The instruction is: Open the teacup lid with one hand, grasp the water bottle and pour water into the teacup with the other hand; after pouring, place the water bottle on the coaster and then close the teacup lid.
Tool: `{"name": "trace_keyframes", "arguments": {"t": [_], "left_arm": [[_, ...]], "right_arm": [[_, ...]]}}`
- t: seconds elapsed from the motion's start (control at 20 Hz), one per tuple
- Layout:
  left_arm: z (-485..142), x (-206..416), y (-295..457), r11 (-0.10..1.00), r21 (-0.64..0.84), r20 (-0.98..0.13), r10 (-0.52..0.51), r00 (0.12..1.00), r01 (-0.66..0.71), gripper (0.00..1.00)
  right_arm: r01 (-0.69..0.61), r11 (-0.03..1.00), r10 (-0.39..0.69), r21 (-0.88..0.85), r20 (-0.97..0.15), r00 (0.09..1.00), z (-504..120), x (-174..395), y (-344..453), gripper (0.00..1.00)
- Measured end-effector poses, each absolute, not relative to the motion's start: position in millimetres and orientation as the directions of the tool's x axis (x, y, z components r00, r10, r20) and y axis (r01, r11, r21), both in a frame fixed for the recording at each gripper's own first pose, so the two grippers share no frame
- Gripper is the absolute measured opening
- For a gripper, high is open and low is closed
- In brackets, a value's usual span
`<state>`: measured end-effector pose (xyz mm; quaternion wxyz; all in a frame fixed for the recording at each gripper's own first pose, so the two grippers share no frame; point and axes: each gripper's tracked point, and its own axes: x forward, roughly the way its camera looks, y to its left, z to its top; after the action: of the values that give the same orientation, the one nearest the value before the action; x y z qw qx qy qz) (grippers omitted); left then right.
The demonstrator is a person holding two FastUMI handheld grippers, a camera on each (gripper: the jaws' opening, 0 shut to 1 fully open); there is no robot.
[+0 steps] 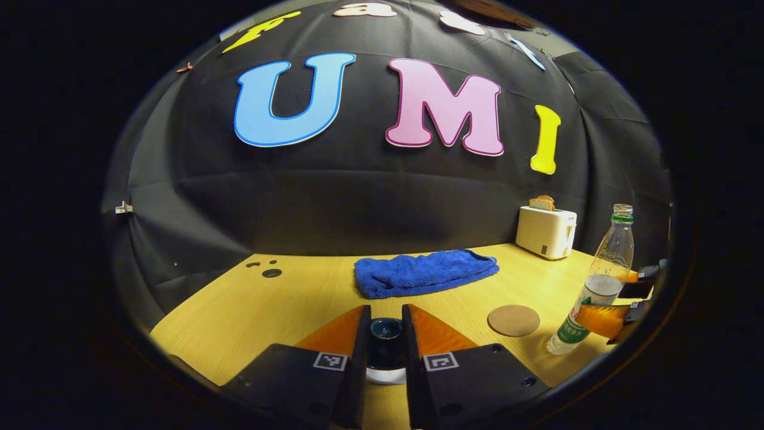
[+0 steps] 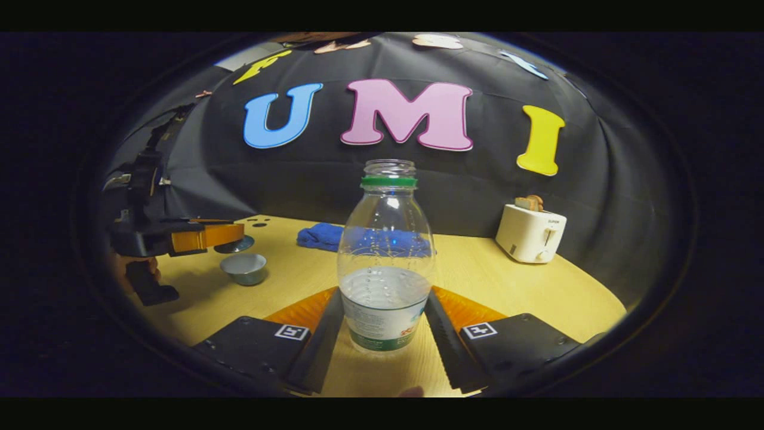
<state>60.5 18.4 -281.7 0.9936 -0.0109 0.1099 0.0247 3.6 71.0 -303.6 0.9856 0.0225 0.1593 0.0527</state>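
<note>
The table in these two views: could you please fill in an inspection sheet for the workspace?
Surface: wooden table, with small holes near its far left edge.
Job's things: teacup open; teacup lid held up off it; water bottle uncapped, partly full, tilted in the left gripper view; coaster bare.
Clutter: blue towel at the back; toaster with toast in it at the back right.
Grippers: left gripper closed on the lid's knob; right gripper closed on the bottle's lower body.
Cables: nothing seen.
Surroundings: black cloth wall behind the table.
</note>
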Motion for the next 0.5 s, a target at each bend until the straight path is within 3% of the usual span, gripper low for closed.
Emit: {"name": "trace_keyframes", "arguments": {"t": [0.1, 0.4, 0.45, 0.5], "left_arm": [[-278, 60, 26, 0.997, -0.034, -0.214, 0.058, 0.975, -0.067, 0.36], [-264, 49, 69, 0.989, -0.041, -0.184, 0.131, 0.974, -0.141, 0.28], [-261, 47, 76, 0.988, -0.037, -0.178, 0.144, 0.974, -0.153, 0.36], [-259, 45, 83, 0.986, -0.035, -0.173, 0.155, 0.973, -0.164, 0.28]], "right_arm": [[-0.110, 0.994, 0.100, -0.017, -0.294, 0.951, -288, 15, 71, 0.76], [-0.127, 0.920, 0.023, -0.370, -0.271, 0.962, -262, 58, 68, 0.75], [-0.126, 0.897, 0.008, -0.423, -0.271, 0.962, -262, 63, 69, 0.75], [-0.128, 0.872, -0.004, -0.473, -0.267, 0.964, -260, 67, 70, 0.75]]}}
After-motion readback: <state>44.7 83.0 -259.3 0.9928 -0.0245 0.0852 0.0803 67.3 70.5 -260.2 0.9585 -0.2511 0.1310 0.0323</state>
